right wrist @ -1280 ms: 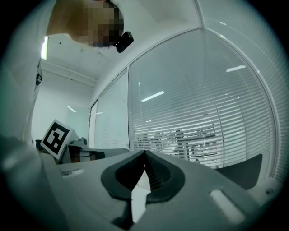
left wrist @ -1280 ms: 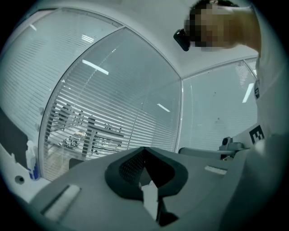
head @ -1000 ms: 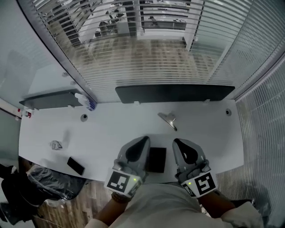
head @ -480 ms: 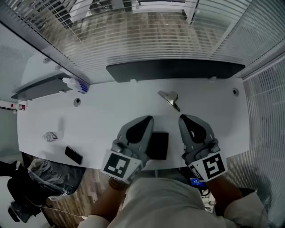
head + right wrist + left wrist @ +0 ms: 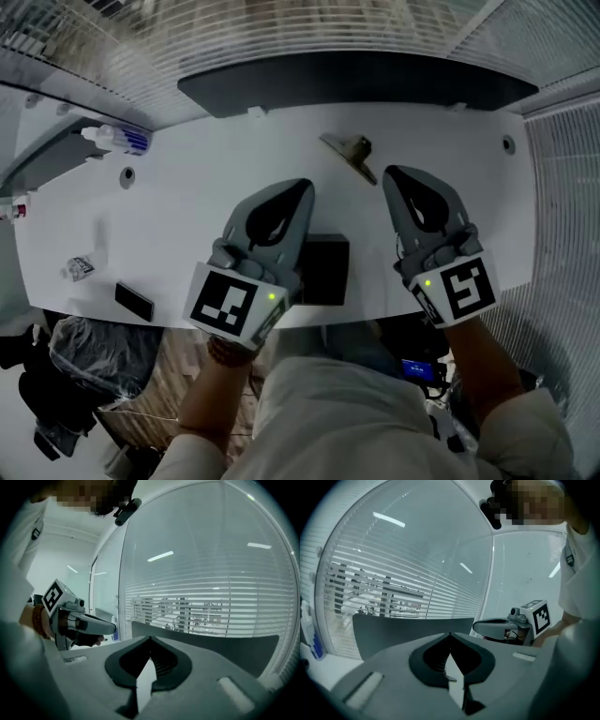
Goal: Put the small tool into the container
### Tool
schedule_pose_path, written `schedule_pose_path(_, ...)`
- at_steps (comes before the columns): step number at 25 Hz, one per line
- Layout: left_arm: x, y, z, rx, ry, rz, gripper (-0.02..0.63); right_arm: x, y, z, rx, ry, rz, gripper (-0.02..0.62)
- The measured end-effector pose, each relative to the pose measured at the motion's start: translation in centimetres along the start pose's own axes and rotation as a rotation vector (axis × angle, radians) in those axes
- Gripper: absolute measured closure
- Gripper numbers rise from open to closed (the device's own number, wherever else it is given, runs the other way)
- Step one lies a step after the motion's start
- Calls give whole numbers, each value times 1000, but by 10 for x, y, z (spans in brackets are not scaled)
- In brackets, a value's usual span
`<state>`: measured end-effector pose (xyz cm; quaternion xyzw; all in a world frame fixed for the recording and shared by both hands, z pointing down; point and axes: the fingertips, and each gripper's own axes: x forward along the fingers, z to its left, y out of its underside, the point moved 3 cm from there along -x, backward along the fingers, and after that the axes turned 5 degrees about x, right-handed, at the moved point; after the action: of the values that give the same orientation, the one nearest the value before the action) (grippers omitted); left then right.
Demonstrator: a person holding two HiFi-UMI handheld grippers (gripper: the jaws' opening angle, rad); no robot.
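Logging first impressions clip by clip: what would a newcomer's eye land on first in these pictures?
The grey left gripper and right gripper, each carrying a black-and-white marker cube, fill the foreground of the head view, both shut and empty above the white table. Between them a black container sits near the table's near edge. Just beyond it, the small metal tool lies untouched.

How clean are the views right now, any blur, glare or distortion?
Head view: evenly lit, small tool and container sharp, edges bowed. Left gripper view: heavy fisheye, dark rim, light streaks on the glass. Right gripper view: same fisheye and streaks.
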<state>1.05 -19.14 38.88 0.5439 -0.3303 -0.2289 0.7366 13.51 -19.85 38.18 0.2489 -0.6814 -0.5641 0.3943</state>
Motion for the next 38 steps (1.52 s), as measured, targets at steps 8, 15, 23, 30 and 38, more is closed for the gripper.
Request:
schedule_pose_path(8, 39, 40, 17, -9, 19, 73, 603, 37, 68, -37, 22, -40, 140, 592)
schedule_pose_path(15, 68, 74, 23, -25, 50, 150, 603, 75, 130, -72, 50, -66, 249, 534)
schedule_pose_path(23, 80, 106, 35, -23, 57, 210, 603, 119, 192, -100, 113, -98, 374, 472)
schedule_pose_path(30, 78, 118, 45, -43, 37, 231, 603, 142, 221, -111, 177, -130, 441, 449)
schedule_pose_path(38, 73, 122, 47, -43, 36, 238, 603, 150, 246, -117, 302, -174, 480, 442)
